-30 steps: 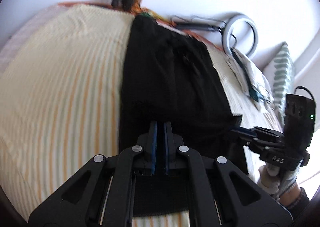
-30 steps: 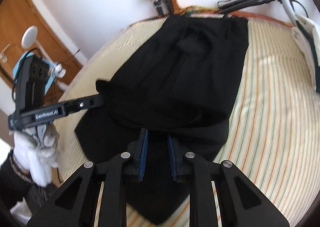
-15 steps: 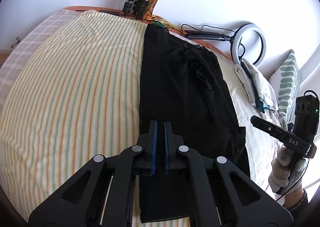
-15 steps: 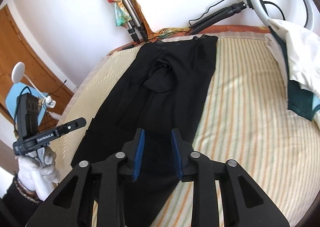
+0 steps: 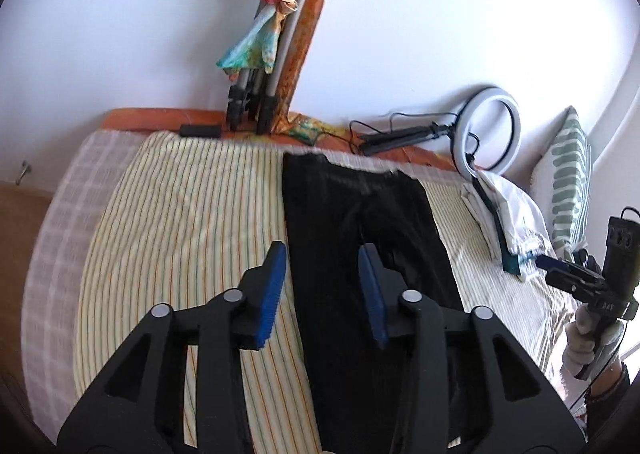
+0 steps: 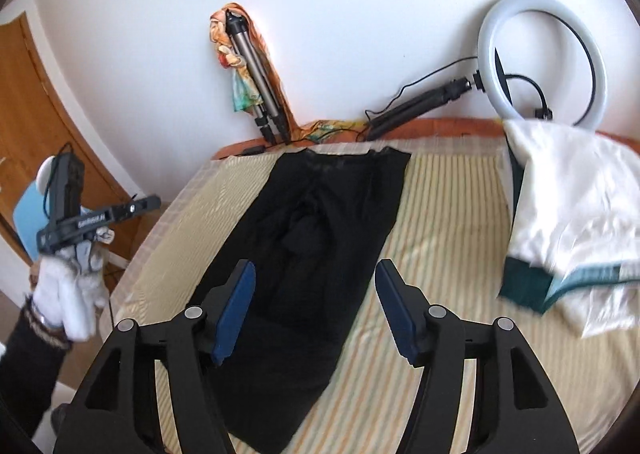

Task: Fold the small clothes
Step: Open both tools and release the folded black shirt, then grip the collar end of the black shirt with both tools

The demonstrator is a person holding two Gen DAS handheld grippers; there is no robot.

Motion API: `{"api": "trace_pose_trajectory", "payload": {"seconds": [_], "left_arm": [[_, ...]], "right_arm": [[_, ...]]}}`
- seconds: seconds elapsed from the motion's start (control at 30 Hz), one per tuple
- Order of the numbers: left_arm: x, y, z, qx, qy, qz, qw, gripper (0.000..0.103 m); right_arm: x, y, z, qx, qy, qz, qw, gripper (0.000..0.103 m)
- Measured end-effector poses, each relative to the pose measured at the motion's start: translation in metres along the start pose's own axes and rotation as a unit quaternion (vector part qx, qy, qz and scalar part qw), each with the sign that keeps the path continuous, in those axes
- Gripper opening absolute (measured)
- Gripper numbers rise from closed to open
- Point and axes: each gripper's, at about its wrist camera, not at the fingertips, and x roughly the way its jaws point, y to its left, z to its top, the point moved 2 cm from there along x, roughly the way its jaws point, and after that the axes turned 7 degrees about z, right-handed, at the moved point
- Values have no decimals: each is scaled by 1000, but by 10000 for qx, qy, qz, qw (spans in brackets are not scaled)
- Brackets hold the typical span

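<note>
While both your tools hang above the bed, neither one grips anything. Your left gripper (image 5: 322,286) has its blue-padded fingers (image 5: 272,294) spread wide, raised off the cloth, with the left edge of the black pants (image 5: 360,222) showing in the gap between them. Your right gripper (image 6: 314,304) is likewise splayed apart, pads (image 6: 236,306) bare, framing the lower stretch of the pants. That garment lies in a long narrow strip along the middle of the striped bedspread (image 6: 440,214), waistband toward the wall. A white garment (image 6: 572,222) is heaped to its right, near the ring light (image 6: 540,58).
</note>
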Motion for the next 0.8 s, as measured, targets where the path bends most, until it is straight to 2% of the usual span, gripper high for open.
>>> {"api": "trace_pose_trajectory", "payload": {"seconds": [0.07, 0.17, 0.37, 0.5, 0.8], "left_arm": [[17, 4, 16, -6, 89, -59, 9999, 38], [49, 15, 35, -269, 254, -274, 9989, 39], [119, 23, 49, -294, 509, -193, 9981, 39], [162, 24, 53, -251, 697, -88, 9972, 39], [222, 18, 63, -169, 771, -63, 9969, 39]], "right_arm": [[9, -10, 9, -2, 63, -83, 9999, 62], [30, -31, 23, 183, 92, -110, 9997, 62], [86, -81, 50, 690, 143, -25, 9975, 61], [129, -114, 63, 1024, 219, -80, 9945, 44], [190, -142, 82, 1167, 256, -4, 9928, 43]]}}
